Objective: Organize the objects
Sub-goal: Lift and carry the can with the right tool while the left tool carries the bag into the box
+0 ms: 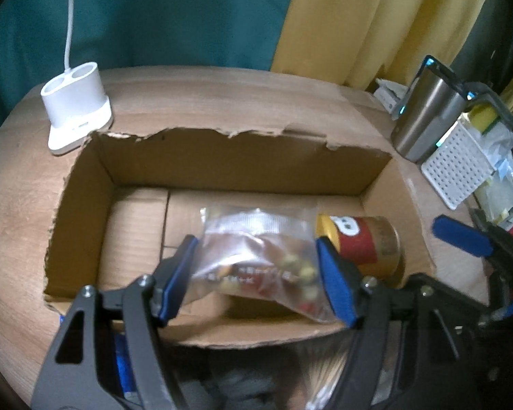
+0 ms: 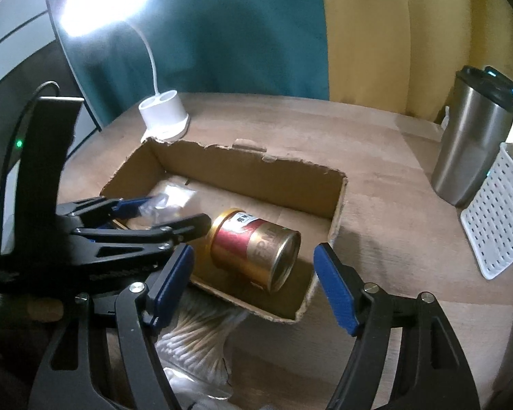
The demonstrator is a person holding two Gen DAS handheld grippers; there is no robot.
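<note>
Spanning the snack bag (image 1: 260, 256), the left gripper (image 1: 256, 280) stands wide over the cardboard box (image 1: 236, 157); whether its pads touch the film cannot be told. The bag lies on the box floor: light, soft, slippery; take it by the sealed top edge. Just right lies the can (image 2: 256, 249), rigid and apt to roll. The right gripper (image 2: 253, 287) hangs wide, empty. Cotton swabs (image 2: 201, 335) lie outside the box.

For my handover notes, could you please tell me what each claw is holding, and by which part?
The left claw spans a clear snack bag across its middle over the cardboard box; grip unclear. The right claw is open, empty.
</note>
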